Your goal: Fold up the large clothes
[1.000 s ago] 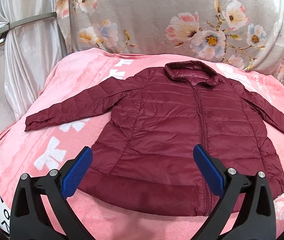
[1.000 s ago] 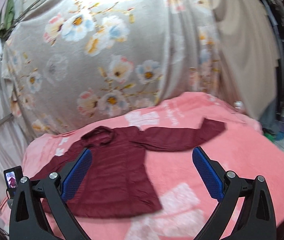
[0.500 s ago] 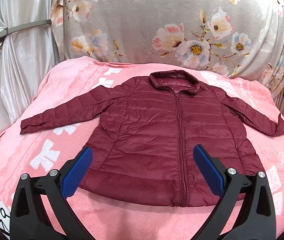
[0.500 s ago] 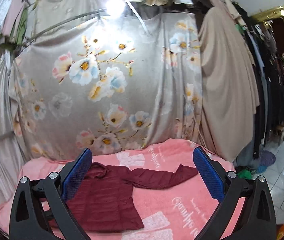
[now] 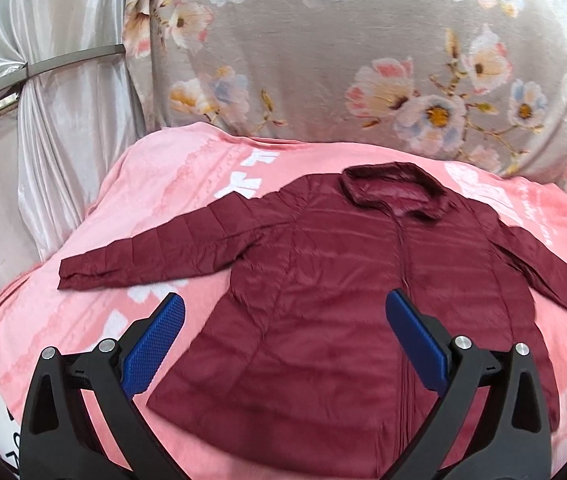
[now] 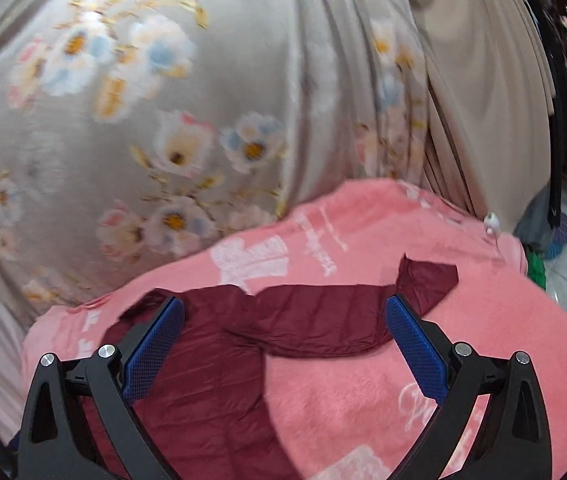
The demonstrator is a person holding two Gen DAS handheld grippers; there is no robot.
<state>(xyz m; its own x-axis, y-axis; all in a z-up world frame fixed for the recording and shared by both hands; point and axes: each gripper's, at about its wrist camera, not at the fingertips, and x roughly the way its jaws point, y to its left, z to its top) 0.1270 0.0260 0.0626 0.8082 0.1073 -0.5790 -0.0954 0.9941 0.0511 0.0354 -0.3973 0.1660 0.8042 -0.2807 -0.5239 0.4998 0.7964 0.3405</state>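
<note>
- Hovering spread wide and empty, the left gripper (image 5: 283,344) and right gripper (image 6: 283,344) approach the flat maroon puffer jacket (image 5: 347,292).
- Folding is not begun; next, I judge, each should grasp a sleeve (image 6: 347,320).

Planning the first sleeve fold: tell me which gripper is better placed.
Probably the right gripper: it is open and aimed at the jacket's right sleeve. The open left gripper faces the body.

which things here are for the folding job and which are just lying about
For the job:
- jacket, spread flat, sleeves out
- left gripper, open above it
- right gripper, open above it
- pink blanket under it

Lying about:
- floral curtain behind
- beige curtain
- white object at the blanket's edge
</note>
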